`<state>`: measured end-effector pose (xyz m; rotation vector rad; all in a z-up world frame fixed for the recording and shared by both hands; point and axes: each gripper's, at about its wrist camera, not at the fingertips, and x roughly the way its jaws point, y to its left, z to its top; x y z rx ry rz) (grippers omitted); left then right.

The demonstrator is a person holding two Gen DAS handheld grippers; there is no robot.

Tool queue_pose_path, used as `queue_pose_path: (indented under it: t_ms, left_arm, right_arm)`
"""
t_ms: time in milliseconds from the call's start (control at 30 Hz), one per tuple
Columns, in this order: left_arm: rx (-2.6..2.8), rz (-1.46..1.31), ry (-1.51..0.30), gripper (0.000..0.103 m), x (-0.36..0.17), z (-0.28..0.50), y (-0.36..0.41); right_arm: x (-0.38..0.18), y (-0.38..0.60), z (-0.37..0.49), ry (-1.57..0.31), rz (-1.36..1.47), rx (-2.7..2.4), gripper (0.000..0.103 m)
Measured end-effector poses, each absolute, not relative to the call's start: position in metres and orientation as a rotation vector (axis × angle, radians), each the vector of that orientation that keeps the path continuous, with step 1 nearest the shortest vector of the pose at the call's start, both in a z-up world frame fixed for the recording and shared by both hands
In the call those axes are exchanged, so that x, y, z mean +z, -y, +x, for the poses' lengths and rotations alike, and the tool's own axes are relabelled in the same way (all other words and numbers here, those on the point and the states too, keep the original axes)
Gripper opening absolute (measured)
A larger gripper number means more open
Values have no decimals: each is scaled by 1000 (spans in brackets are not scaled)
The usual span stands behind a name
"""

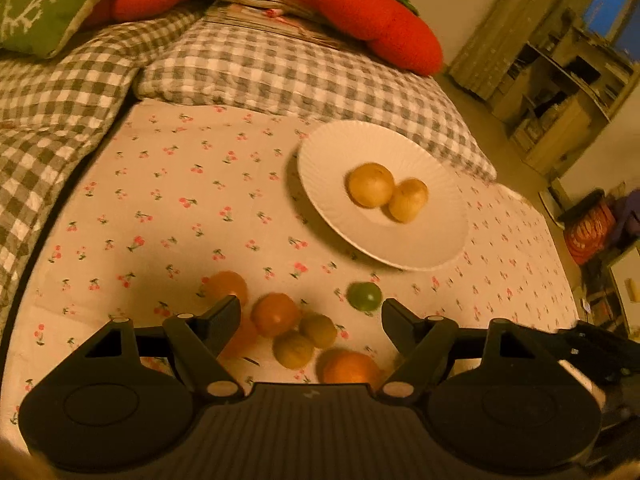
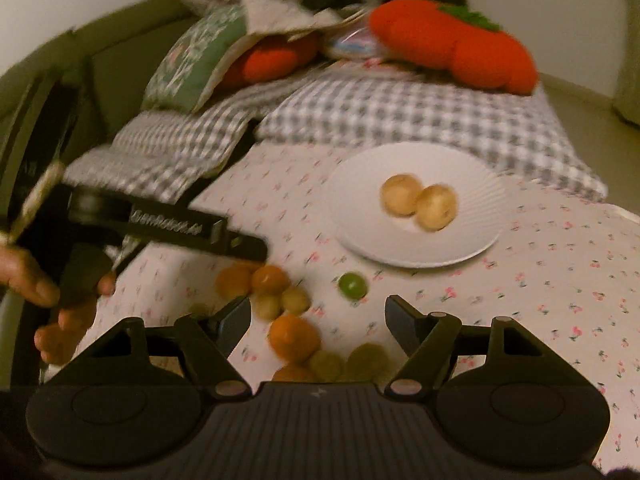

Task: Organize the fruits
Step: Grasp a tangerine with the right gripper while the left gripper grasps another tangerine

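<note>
Two yellow fruits (image 1: 386, 196) are lying on the white plate (image 1: 332, 148) mid-bed; loose oranges (image 1: 276, 314) are clustering toward the near edge, sitting directly between the left gripper (image 1: 311, 312)'s spread, empty fingers. Right gripper (image 2: 318, 316) is hovering likewise agape, empty.

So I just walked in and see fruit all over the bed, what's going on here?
A person is sorting fruit on a bedsheet with a handheld gripper in each hand. Two yellow fruits already sit on the white plate. A pile of oranges and small greenish fruits, plus one lime apart from it, lie on the sheet. The left gripper and right gripper are both open above the pile, holding nothing.
</note>
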<state>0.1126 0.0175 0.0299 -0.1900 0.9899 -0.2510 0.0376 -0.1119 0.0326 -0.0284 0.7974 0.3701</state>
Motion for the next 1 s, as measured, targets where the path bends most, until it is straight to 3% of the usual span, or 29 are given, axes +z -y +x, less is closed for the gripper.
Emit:
queue_pose_path:
  t_ms: [100, 500, 767, 1000]
  left_arm:
    - [-278, -144, -1008, 68, 26, 109, -6]
    - [-173, -172, -1082, 66, 2, 121, -30]
    - [-138, -204, -1122, 52, -13, 127, -38]
    - [-124, -182, -1125, 38, -20, 132, -42]
  right_arm:
    - [17, 97, 37, -851, -78, 384, 58]
    - [-14, 68, 41, -743, -276, 374, 52]
    - [-27, 61, 50, -745, -313, 377, 36]
    - [-24, 59, 47, -757, -316, 378, 35]
